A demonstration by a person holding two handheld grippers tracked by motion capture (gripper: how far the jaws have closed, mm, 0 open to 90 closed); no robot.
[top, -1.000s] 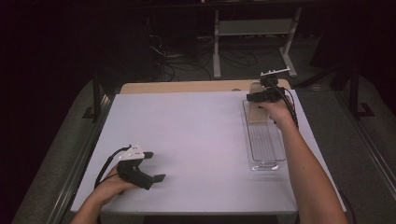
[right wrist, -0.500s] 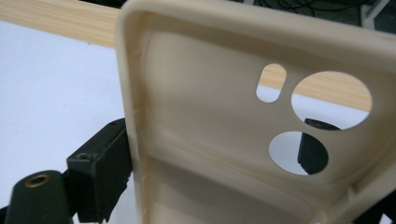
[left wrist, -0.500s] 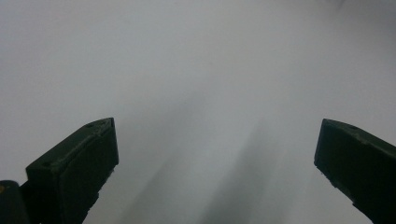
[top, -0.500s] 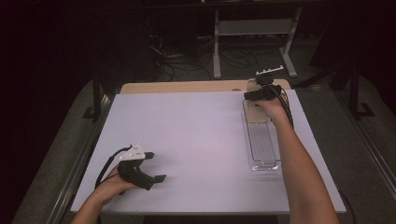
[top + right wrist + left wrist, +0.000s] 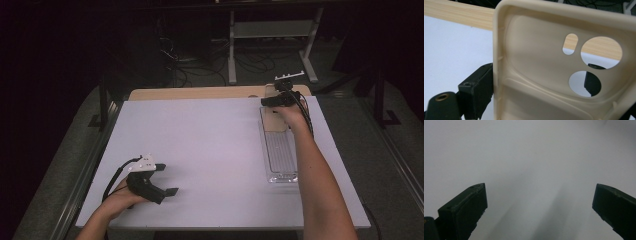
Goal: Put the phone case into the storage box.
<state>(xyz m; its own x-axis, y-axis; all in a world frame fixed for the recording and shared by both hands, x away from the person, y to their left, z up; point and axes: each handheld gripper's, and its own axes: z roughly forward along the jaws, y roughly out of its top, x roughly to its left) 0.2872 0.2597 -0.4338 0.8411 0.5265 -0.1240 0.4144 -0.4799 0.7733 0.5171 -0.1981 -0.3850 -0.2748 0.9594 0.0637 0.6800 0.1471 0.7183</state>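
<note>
A beige phone case (image 5: 541, 65) with round camera holes stands close before my right gripper (image 5: 534, 85), its inner side facing me. The left jaw presses on the case's side edge, and the right jaw shows through a hole behind the case. In the high view my right gripper (image 5: 271, 100) holds the phone case (image 5: 274, 120) over the far end of a clear tray (image 5: 281, 155). Near the table's front left corner my left gripper (image 5: 167, 179) rests open. Between the jaws of the left gripper (image 5: 539, 195) there is nothing but white tabletop.
The white table (image 5: 210, 150) has a wooden strip (image 5: 190, 93) along its far edge. Beyond it are a dark floor, cables and a metal stand (image 5: 270, 30). The person's right forearm (image 5: 315, 180) lies along the tray's right side.
My right gripper has shifted slightly left at the tray's far end with the case. The left gripper has not moved.
</note>
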